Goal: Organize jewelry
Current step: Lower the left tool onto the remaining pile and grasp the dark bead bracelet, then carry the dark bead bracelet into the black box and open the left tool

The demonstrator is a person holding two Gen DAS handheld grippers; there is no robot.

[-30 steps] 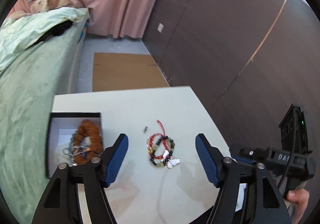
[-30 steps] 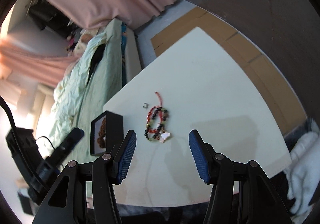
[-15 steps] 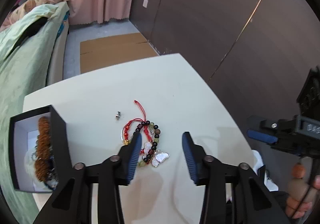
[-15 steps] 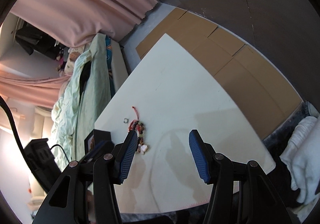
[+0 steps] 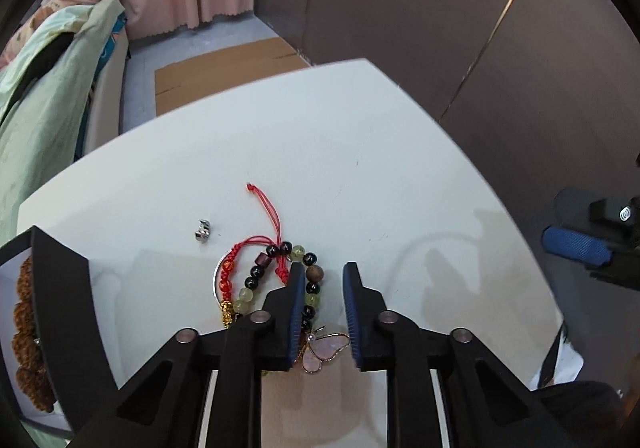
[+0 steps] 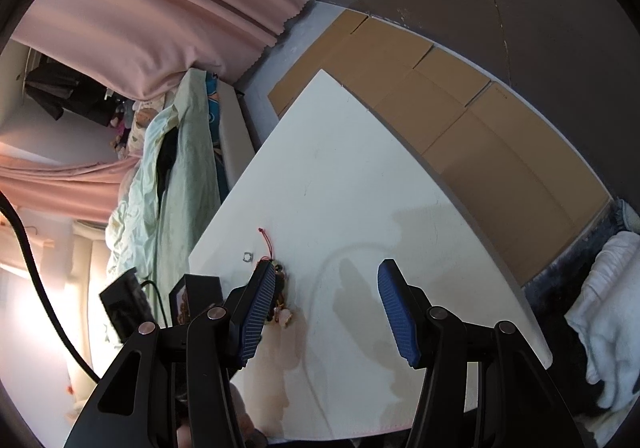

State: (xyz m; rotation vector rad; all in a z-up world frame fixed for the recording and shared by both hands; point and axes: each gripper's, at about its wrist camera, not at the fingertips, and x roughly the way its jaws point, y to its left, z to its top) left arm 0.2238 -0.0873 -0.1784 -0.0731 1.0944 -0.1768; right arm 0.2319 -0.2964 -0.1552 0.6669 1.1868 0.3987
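Observation:
A pile of bracelets lies on the white table: a beaded bracelet, a red cord bracelet and a pink butterfly charm. My left gripper is low over the pile, jaws narrowed but still apart, one side of the beaded bracelet between them. A small silver ring lies to the left. A black box at far left holds brown beads. My right gripper is open and empty above the table, with the bracelet pile beside its left finger.
A bed with a green cover runs along the table's left side. Cardboard lies on the floor beyond the table. A dark wall stands to the right. A white cloth lies off the table's right edge.
My left gripper has dropped onto the bracelet pile and its jaws have narrowed around the beaded bracelet. The right gripper has tilted and stayed open.

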